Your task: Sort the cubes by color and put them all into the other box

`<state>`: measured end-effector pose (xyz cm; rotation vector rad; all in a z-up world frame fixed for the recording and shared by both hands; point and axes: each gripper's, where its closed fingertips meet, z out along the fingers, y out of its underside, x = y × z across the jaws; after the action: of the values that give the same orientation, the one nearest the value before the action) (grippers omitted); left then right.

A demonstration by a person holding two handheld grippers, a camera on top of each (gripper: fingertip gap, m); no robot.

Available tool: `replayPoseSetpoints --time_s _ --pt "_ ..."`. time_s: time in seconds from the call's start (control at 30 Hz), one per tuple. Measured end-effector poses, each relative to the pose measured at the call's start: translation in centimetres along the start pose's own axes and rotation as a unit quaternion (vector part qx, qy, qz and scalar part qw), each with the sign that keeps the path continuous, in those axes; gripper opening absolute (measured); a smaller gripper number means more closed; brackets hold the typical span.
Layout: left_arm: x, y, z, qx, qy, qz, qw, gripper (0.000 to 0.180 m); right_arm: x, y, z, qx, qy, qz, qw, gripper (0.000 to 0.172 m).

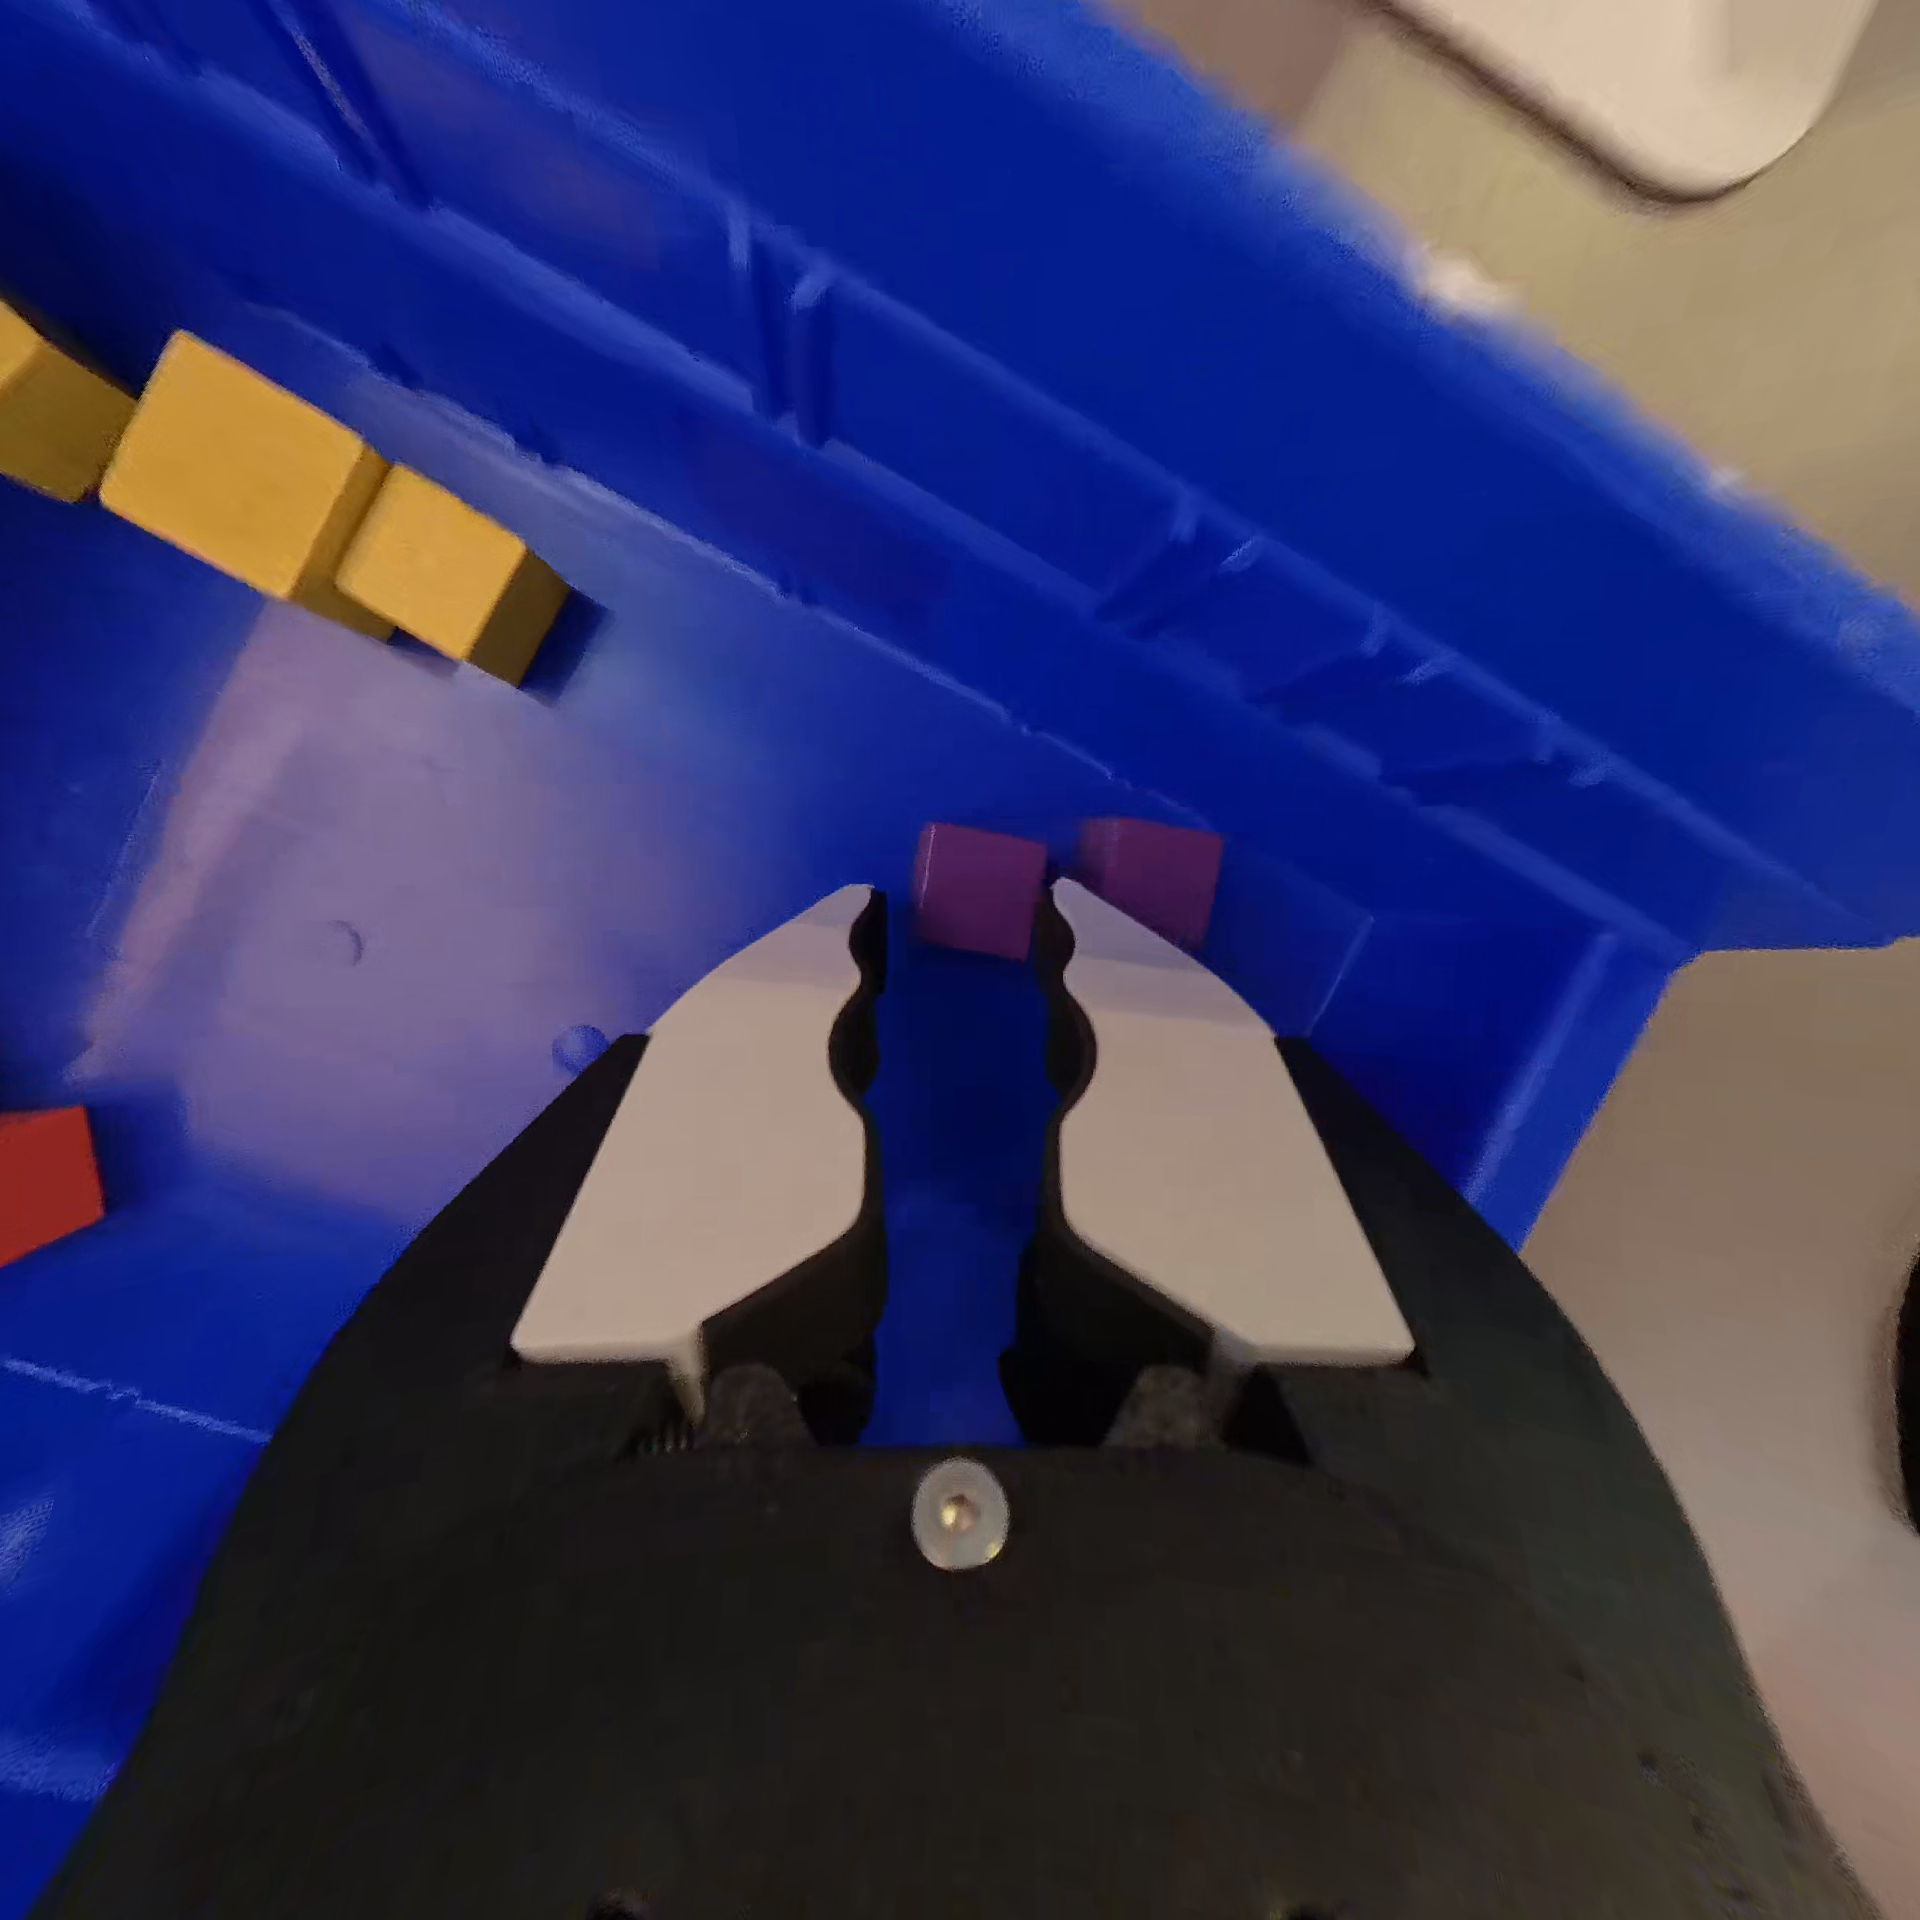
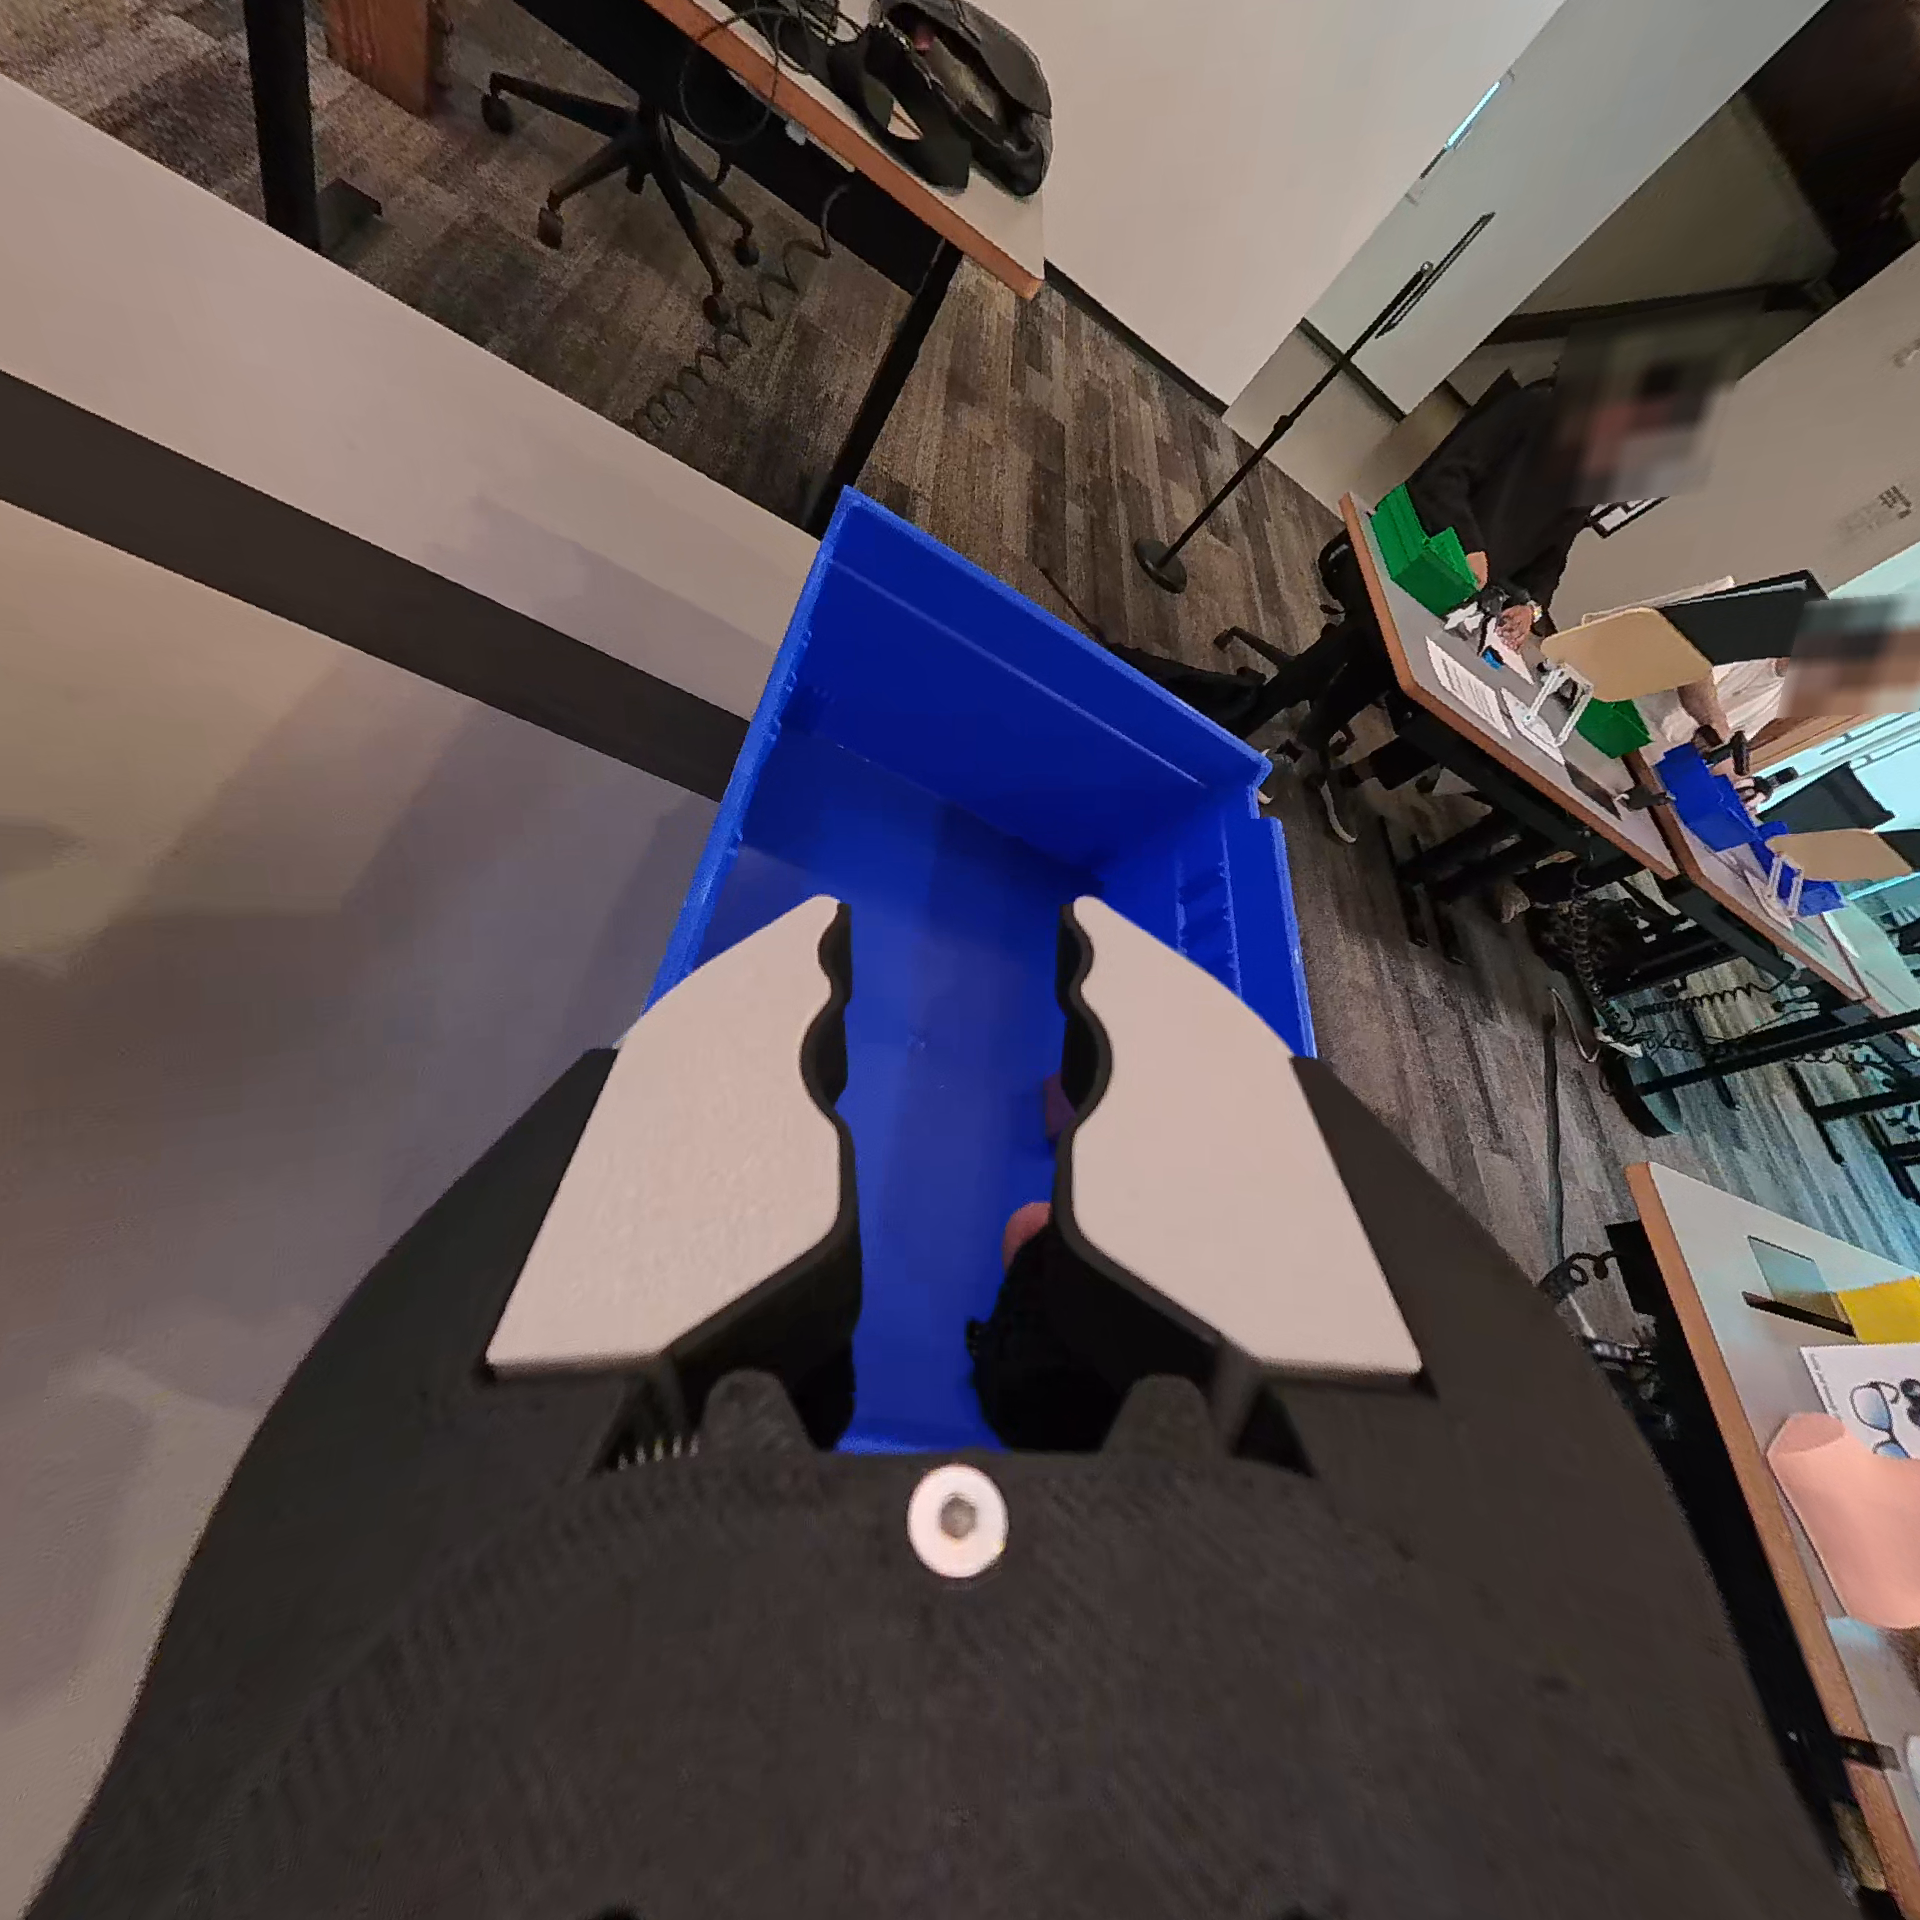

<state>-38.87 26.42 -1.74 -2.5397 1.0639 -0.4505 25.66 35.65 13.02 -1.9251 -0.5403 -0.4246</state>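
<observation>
In the left wrist view my left gripper [image 1: 964, 904] is inside a blue box [image 1: 935, 468], low over its floor. Its jaws stand apart. A purple cube [image 1: 982, 894] rests on the floor just past the fingertips, with a gap at the left pad, so it is not gripped. A second purple cube [image 1: 1153, 868] sits beside it against the wall. Yellow cubes [image 1: 234, 462] lie together at the upper left, and a red cube [image 1: 47, 1174] lies at the left edge. In the right wrist view my right gripper [image 2: 956, 914] is open and empty above the blue box [image 2: 987, 675]. A sliver of purple [image 2: 1055, 1107] shows behind its right finger.
The box stands on a pale table [image 2: 260, 883] near its far edge, with carpeted floor beyond. A white object [image 1: 1662, 83] lies outside the box at the top right. Other tables with green bins [image 2: 1423, 561] and seated people are at the far right.
</observation>
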Motion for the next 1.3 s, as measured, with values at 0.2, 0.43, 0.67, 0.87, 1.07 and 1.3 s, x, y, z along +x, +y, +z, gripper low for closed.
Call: replayPoseSetpoints --time_s 0.2,0.43,0.67,0.87,1.07,1.3 --pt "0.4 0.2 0.9 -0.005 0.010 0.008 1.000 0.024 -0.6 -0.3 -0.2 0.005 -0.005 -0.003 1.000 0.037" --pt "-0.6 -0.1 0.3 0.011 -0.029 -0.023 0.999 0.023 -1.0 -1.5 -1.2 0.028 -0.004 -0.017 0.999 0.037" --pt "0.1 -2.5 -4.4 0.107 -0.065 -0.054 0.991 0.023 -3.2 -6.0 -4.3 0.112 -0.036 -0.042 0.992 0.036" --pt "4.8 -6.1 -10.6 0.221 -0.065 -0.035 0.972 0.022 -9.0 -12.0 -9.6 0.228 -0.136 -0.056 0.962 0.031" --pt "14.7 -12.0 -13.3 0.333 0.059 -0.006 0.941 0.022 -18.8 -16.6 -15.3 0.329 -0.267 -0.092 0.901 0.036" --pt "24.5 -17.5 -13.2 0.376 0.222 0.024 0.899 0.022 -27.4 -19.4 -20.2 0.417 -0.344 -0.177 0.823 0.043"
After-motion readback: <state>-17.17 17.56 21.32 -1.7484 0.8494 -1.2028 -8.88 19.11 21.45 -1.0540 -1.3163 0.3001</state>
